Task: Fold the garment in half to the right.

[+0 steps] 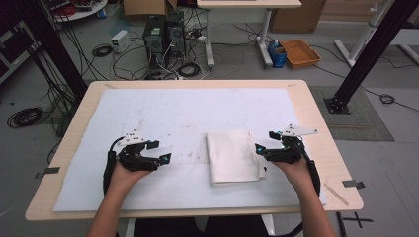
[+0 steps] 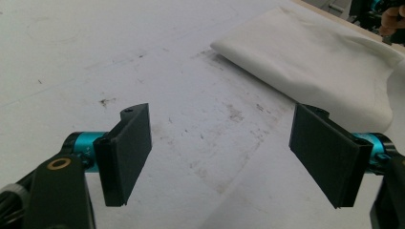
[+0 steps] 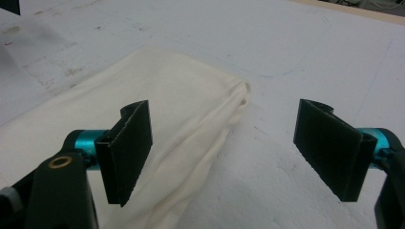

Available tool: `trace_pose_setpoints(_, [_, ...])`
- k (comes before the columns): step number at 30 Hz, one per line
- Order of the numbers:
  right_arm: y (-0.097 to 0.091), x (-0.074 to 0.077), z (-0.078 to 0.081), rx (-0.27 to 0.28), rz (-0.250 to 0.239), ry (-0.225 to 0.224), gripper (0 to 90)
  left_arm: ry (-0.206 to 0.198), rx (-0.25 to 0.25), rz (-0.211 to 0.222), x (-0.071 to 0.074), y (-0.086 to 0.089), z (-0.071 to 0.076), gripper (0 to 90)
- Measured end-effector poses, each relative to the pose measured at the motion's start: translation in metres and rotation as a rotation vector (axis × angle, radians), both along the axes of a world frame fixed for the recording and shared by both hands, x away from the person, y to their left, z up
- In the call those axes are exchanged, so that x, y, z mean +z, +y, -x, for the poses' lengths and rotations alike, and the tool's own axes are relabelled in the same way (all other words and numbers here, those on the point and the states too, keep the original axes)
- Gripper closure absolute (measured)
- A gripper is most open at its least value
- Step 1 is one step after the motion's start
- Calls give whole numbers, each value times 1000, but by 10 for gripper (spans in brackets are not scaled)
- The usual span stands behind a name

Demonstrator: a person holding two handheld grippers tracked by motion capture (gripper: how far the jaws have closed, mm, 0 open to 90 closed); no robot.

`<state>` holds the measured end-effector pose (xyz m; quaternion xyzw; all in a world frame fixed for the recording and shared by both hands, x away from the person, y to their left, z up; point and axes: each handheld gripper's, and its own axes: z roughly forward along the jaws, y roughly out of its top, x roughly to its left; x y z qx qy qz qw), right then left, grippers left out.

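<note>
A folded cream-white cloth (image 1: 232,156) lies on the white sheet (image 1: 178,113) that covers the table, a little right of centre. My left gripper (image 1: 160,153) rests left of the cloth, apart from it, with its jaws wide and nothing between them. In the left gripper view the cloth (image 2: 315,57) lies ahead to the right, beyond the gripper (image 2: 219,152). My right gripper (image 1: 264,143) sits at the cloth's right edge, open. In the right gripper view the cloth's folded edge (image 3: 191,129) runs between and under the gripper (image 3: 222,152), and the pads do not press on it.
The wooden table edge (image 1: 321,133) frames the white sheet, which carries faint smudges (image 2: 229,112). A thin wooden stick (image 1: 336,194) lies at the table's near right corner. Beyond the table, computer towers (image 1: 160,37), cables and an orange crate (image 1: 300,53) stand on the floor.
</note>
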<state>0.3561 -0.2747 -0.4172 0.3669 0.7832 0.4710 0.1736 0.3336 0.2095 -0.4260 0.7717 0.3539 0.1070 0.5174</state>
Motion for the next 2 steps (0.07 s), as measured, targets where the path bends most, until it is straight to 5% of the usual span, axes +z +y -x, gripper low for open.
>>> trace_pose_setpoints(2, [0,0,0,1,-3,0,212,-4,1,-2,0,0,-1,224])
